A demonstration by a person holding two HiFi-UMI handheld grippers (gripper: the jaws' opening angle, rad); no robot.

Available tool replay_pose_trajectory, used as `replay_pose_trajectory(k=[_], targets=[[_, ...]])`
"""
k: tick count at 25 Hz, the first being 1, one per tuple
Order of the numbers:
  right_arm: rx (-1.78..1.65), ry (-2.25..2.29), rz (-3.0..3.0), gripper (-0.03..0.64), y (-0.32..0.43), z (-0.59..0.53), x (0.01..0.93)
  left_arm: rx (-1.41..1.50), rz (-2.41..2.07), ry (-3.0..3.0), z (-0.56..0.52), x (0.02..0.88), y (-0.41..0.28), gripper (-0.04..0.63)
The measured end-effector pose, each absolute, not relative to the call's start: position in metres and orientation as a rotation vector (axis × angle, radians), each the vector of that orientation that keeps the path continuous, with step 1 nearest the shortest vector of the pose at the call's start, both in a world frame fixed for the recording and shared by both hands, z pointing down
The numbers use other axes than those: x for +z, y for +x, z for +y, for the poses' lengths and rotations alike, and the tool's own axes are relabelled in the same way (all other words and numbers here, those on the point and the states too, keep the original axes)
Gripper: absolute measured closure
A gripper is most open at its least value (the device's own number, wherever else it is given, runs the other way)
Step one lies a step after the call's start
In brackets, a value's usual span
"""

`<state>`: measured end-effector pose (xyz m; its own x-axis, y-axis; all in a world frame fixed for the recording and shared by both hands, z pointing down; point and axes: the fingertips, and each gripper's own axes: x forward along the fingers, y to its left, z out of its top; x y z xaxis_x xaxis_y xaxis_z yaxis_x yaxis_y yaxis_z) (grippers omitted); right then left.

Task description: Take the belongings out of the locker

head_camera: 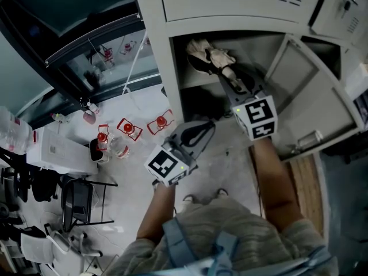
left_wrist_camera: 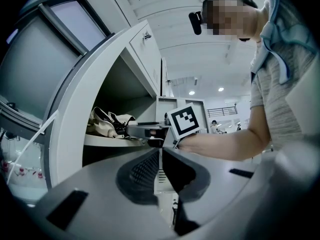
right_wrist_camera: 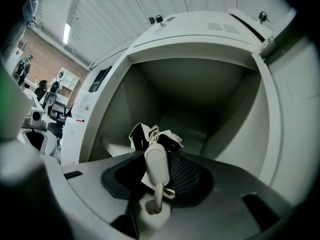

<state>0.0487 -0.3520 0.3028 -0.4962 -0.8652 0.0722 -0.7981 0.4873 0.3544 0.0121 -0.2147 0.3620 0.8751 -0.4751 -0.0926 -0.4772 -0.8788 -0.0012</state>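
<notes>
The right gripper [right_wrist_camera: 161, 160] is reaching into the open locker [head_camera: 172, 68], jaws spread around the pale pull tab [right_wrist_camera: 156, 166] of the one cream-and-black bag [head_camera: 210, 56] lying on its shelf, likely needing next to pinch and pull back, while the left gripper [left_wrist_camera: 160, 166], pressed together and empty, is waiting outside.

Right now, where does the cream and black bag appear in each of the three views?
Head view: the bag is at top centre, inside the open locker.
Left gripper view: the bag is left of centre.
Right gripper view: the bag is just below centre.
Shared landmark: the shelf under the bag.
</notes>
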Motion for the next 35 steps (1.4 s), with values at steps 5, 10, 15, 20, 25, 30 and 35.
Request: replay_pose_trajectory(k=[5,10,15,20,25,30,35], targets=[[-0.390,1.416,-2.515,0.474,0.047,-0.354,0.304,0.094,0.764,-3.014,-0.215,0.368,0.009,0.589],[-0.358,1.410,-2.546,0.472,0.047,-0.356,0.305,0.163,0.789,-3.016,-0.217,0.358,0.010,0.589],[-0.345,1.388,-2.539,0.472,0.045,-0.356,0.307,0.116,0.781,-3.011,-0.218,0.364,0.009,0.589],[-0.336,1.405,-2.531,0.472,0.046,-0.359,0.307,0.115,0.777,-3.021,-0.218,0.364,0.014,0.589],[-0.340,1.474,-2.543,0.476,0.056,-0.363,0.307,0.106,0.765,-3.026,-0.217,0.365,0.017,0.589],[-0.376,1.510,-2.585,0.482,0.060,-0.357,0.297,0.105,0.790,-3.023,-0.220,0.364,0.014,0.589],[-0.411,1.511,-2.626,0.482,0.063,-0.345,0.287,0.093,0.793,-3.008,-0.222,0.364,0.014,0.589]])
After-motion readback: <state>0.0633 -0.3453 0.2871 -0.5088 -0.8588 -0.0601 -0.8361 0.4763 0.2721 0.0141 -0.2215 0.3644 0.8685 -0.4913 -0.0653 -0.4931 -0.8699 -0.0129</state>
